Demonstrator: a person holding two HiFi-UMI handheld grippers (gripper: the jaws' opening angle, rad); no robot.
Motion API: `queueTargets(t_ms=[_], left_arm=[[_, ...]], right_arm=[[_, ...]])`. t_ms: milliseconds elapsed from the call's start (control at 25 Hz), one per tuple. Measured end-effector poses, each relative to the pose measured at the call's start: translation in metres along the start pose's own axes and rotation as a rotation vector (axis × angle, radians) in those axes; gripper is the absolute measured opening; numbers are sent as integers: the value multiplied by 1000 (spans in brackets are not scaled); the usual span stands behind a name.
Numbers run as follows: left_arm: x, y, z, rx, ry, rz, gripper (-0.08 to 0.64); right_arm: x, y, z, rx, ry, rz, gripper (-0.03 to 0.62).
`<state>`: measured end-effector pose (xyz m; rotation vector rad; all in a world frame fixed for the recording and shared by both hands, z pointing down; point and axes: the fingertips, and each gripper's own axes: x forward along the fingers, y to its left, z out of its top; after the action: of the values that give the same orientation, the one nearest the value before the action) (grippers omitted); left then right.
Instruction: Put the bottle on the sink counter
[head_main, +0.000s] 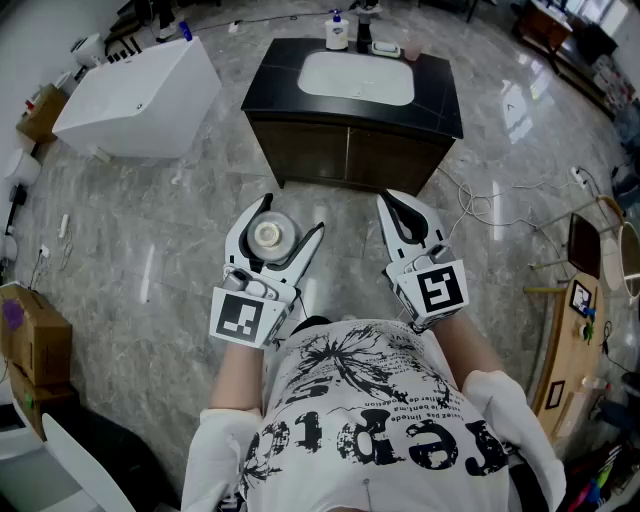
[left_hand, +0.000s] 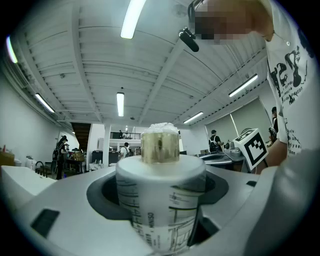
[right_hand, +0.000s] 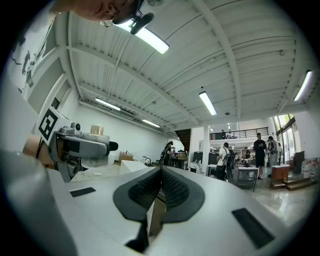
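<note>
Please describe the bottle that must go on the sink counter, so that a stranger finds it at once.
In front of the black sink counter, two grippers are held over the grey floor. The bottle is clamped in the jaws of the left gripper: white, with a printed label and a tan cap. The right gripper has its jaws shut on nothing.

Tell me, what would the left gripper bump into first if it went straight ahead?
Probably the sink cabinet. The left gripper, holding the bottle, points at it across the floor. Whether it would hit the cabinet's front or pass over the black counter is unclear.
</note>
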<state>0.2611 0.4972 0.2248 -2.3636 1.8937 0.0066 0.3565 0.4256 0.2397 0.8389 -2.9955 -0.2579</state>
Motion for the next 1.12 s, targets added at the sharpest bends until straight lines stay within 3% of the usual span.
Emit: queueTargets(t_ms=[680,920,1120], left_arm=[[25,3,-5,-19,-20,20,347],[52,36,-18,-30,-22,22,348],[90,95,-33,-39,-21,5,347]], right_arm=[[6,-22,-4,39,-40,14,14],[48,-37,-20,50,-27,15,15],[116,-50,-30,48,-18,0,15]])
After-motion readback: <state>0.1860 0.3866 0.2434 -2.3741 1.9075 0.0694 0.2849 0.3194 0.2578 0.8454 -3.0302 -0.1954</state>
